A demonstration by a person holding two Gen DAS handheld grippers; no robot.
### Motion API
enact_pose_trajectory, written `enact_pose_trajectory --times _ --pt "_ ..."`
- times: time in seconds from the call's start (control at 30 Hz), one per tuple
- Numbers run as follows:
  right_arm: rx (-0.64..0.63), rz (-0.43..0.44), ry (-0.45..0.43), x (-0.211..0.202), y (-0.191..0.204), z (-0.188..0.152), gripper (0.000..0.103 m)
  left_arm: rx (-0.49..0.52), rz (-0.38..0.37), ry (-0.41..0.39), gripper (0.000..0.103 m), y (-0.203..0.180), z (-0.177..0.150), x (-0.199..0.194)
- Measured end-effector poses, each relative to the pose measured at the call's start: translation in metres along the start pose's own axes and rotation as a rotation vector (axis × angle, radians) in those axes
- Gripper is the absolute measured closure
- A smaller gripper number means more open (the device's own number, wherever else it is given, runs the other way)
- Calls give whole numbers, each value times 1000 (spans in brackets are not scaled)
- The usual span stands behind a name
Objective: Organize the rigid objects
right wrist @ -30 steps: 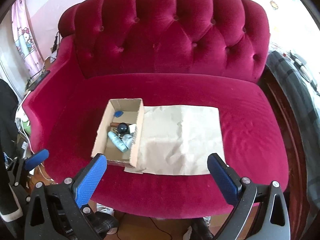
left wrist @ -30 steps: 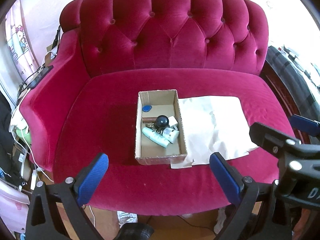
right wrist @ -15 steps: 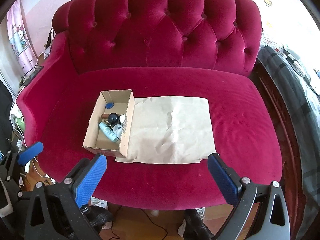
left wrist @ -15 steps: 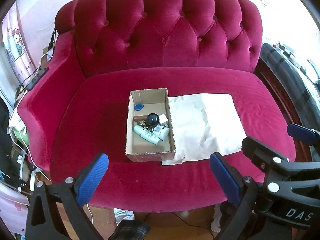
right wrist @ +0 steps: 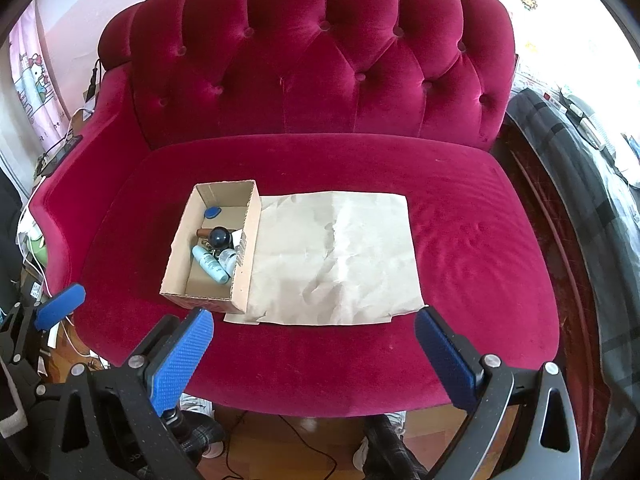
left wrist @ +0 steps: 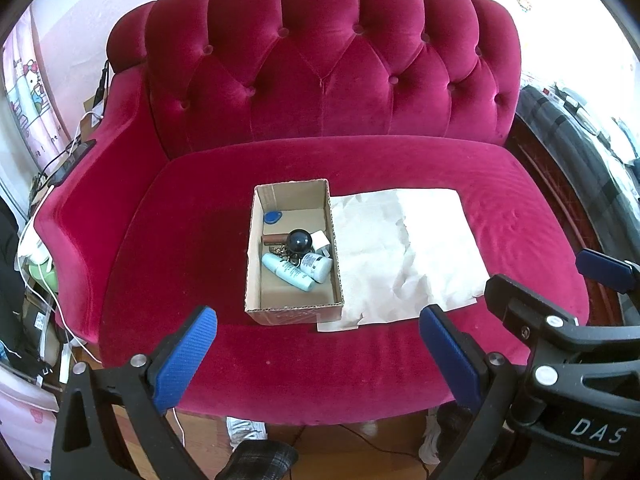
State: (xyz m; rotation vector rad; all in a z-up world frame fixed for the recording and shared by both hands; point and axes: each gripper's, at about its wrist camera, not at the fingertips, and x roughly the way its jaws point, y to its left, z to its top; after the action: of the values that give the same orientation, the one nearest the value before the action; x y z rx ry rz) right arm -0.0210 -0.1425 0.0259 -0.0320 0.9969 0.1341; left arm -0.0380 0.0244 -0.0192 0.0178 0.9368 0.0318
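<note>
On the sofa [left wrist: 400, 360], box [left wrist: 294, 312] beside paper [left wrist: 404, 256] holds bottles [left wrist: 288, 273], ball [left wrist: 299, 240], tag [left wrist: 273, 217]; my left gripper [left wrist: 316, 354] and right gripper [right wrist: 314, 354], jaws spread empty, risk tipping the light box on soft velvet when reaching in.

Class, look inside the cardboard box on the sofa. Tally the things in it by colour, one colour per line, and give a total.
Blue: 1, the tag
Dark: 1, the ball
Brown: 1, the tube
White: 2, the plug and the small bottle
Pale blue: 1, the long bottle
Metal: 1, the keys
Total: 7
</note>
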Motion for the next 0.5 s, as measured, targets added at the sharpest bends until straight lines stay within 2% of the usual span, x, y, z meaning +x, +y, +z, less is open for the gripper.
enact_pose_trajectory --times 0.5 --pt "3 -7 -8 -5 -3 2 0 2 0 -6 0 -2 3 -3"
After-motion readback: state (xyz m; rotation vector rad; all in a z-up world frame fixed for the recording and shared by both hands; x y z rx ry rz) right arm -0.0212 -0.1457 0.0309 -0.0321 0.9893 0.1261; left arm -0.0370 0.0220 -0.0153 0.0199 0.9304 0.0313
